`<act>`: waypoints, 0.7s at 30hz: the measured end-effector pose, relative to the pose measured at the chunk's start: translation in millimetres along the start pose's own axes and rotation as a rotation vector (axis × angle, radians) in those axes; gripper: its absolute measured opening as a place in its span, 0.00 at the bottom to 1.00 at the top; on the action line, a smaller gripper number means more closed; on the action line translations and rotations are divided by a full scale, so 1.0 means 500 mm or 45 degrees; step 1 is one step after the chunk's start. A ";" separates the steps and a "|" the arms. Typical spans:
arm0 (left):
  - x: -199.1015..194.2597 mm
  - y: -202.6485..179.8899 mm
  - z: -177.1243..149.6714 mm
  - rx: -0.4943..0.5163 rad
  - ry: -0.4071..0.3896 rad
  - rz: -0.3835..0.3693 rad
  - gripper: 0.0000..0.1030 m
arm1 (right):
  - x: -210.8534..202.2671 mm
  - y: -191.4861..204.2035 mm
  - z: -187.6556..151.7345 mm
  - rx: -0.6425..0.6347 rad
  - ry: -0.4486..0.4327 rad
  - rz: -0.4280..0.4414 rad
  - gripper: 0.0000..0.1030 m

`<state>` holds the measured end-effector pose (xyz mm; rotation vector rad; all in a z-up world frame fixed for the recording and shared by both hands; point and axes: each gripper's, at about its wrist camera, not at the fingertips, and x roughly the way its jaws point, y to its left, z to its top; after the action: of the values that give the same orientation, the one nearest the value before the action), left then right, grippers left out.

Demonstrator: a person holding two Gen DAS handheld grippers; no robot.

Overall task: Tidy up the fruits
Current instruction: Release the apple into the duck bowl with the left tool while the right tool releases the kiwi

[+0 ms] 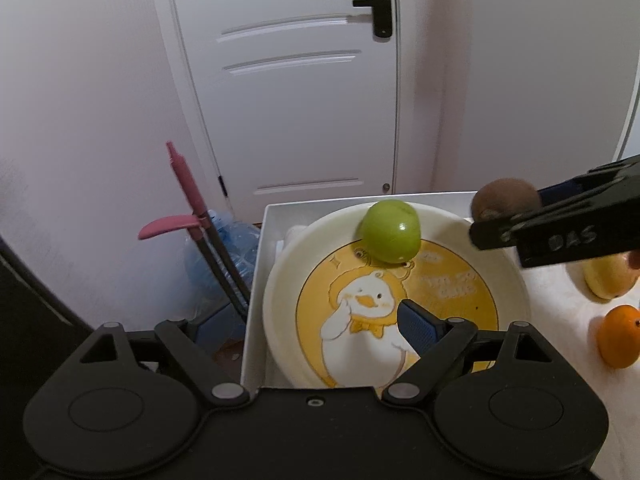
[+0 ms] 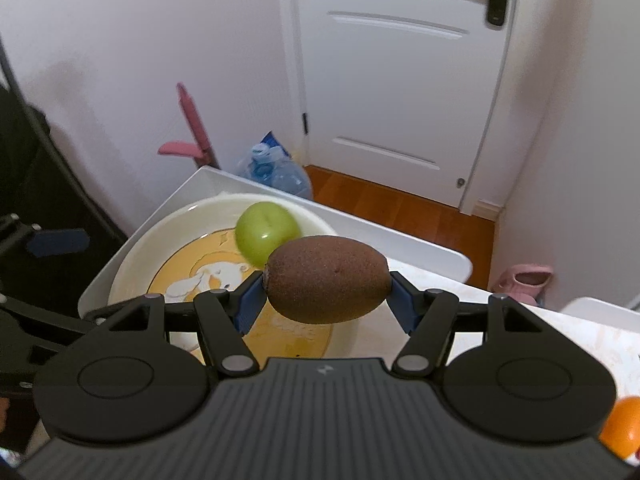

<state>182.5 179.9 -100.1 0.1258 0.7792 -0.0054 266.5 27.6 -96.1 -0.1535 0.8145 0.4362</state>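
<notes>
A cream plate (image 1: pixel 280 276) with a yellow duck picture sits at the table's left end; it also shows in the right wrist view (image 2: pixel 136 256). A green apple (image 1: pixel 391 231) lies on its far side, seen too in the right wrist view (image 2: pixel 266 233). My right gripper (image 2: pixel 326 290) is shut on a brown kiwi (image 2: pixel 328 279) and holds it above the plate's right rim; the left wrist view shows the kiwi (image 1: pixel 505 197) in it. My left gripper (image 1: pixel 320 328) is open over the plate's near edge, only its right fingertip (image 1: pixel 416 326) showing.
An orange (image 1: pixel 619 336) and a yellow fruit (image 1: pixel 608 280) lie on the table right of the plate. A white tray wall (image 1: pixel 256 272) borders the plate. Beyond the table are a blue water bottle (image 2: pixel 276 172), a pink-handled tool (image 1: pixel 184 184), a white door and wooden floor.
</notes>
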 end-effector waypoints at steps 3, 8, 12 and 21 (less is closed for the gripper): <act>-0.009 0.007 -0.007 -0.021 0.003 0.001 0.89 | 0.023 0.020 -0.008 -0.063 0.010 0.010 0.78; -0.013 0.005 -0.019 -0.016 0.011 0.001 0.89 | 0.052 0.042 -0.022 -0.111 0.028 0.035 0.78; -0.010 0.003 -0.030 -0.011 0.021 0.000 0.89 | 0.061 0.051 -0.029 -0.135 0.022 0.041 0.79; -0.013 0.004 -0.029 -0.007 0.016 -0.011 0.90 | 0.021 0.038 -0.018 -0.087 -0.075 -0.017 1.00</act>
<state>167.8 183.1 -105.7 0.1173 0.7923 -0.0105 258.3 45.2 -109.2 -0.2085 0.7411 0.4547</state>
